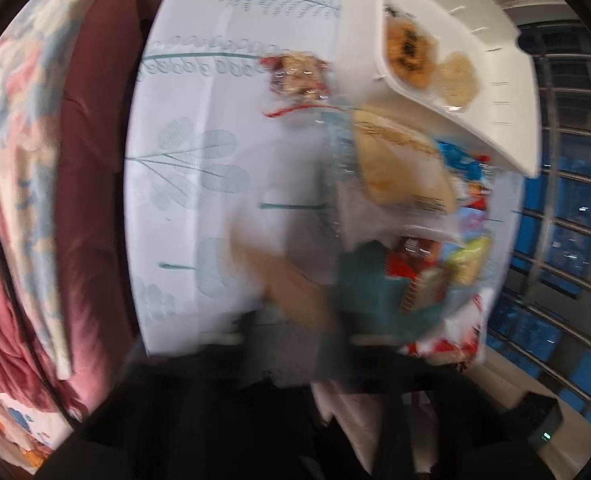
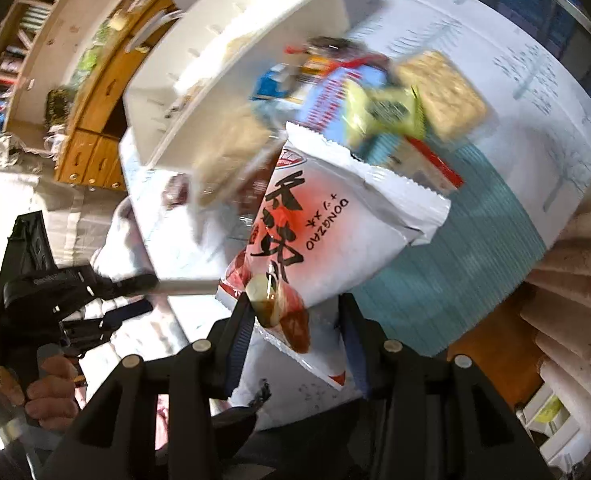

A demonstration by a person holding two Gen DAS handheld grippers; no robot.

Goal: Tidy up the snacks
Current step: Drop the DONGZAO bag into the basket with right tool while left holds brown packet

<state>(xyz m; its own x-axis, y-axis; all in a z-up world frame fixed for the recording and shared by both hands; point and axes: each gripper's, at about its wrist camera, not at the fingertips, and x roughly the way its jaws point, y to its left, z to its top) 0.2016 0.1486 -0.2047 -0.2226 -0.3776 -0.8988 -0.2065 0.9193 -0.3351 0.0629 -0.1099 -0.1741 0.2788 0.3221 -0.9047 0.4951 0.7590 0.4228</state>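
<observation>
In the right wrist view my right gripper (image 2: 295, 312) is shut on a white and red jujube snack packet (image 2: 335, 224), held above the table. Behind it lies a heap of snacks: a square cracker pack (image 2: 443, 96), a yellow-green packet (image 2: 383, 112) and blue ones. A white slotted bin (image 2: 235, 60) stands at the back left. My left gripper shows at the left edge (image 2: 135, 292), held by a hand. In the blurred left wrist view the bin (image 1: 447, 60) holds two round cakes (image 1: 411, 56). A bread pack (image 1: 399, 164) and a wrapped snack (image 1: 299, 76) lie on the cloth. The left fingers are blurred.
A white tablecloth with teal leaf print (image 1: 215, 140) covers the table, with a teal mat (image 2: 455, 272) on it. Pink bedding (image 1: 23, 240) lies left. A barred window (image 1: 567, 220) is right. A wooden cabinet (image 2: 99, 120) stands behind the table.
</observation>
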